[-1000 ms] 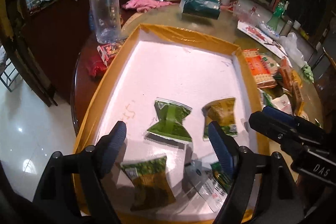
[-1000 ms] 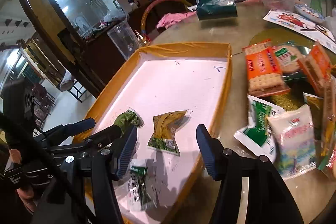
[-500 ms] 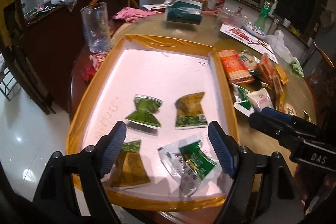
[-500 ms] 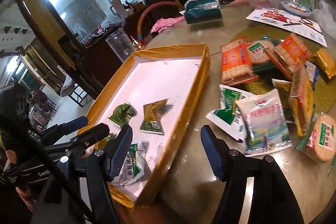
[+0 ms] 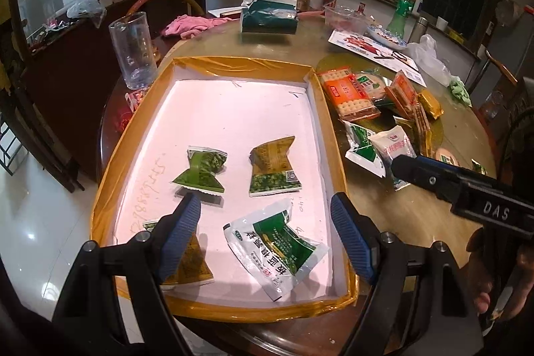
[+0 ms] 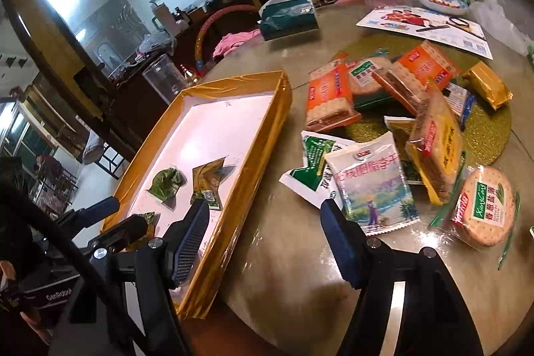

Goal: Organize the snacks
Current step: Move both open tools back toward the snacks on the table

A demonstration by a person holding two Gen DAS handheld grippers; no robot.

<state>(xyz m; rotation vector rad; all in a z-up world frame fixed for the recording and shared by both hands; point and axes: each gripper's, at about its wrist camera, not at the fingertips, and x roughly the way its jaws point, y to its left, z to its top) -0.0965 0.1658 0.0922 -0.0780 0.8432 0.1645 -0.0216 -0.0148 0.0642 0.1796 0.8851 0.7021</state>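
Observation:
A yellow-rimmed white tray (image 5: 328, 135) (image 6: 240, 169) holds several snack packets: a green one (image 5: 200, 170), a brown-green one (image 5: 273, 165), a white-green one (image 5: 278, 247) and one partly hidden under my left finger (image 5: 190, 266). My left gripper (image 5: 267, 234) is open and empty above the tray's near end. My right gripper (image 6: 265, 239) is open and empty over the table just right of the tray; it shows in the left wrist view (image 5: 434, 179). A pile of snacks lies right of the tray, with a white-blue packet (image 6: 373, 186) and a white-green packet (image 6: 313, 165) nearest.
A clear glass (image 5: 133, 50) stands left of the tray's far end. A green tissue pack (image 5: 268, 15), a pink cloth (image 5: 192, 25), a flyer (image 6: 424, 25), a bowl and bottles sit at the back of the round table. Orange cracker packs (image 6: 328, 97) lie on a gold mat.
Both grippers have pulled back toward the table's near edge. The right gripper has swung right, off the tray toward the snack pile. The white-green packet now lies free in the tray.

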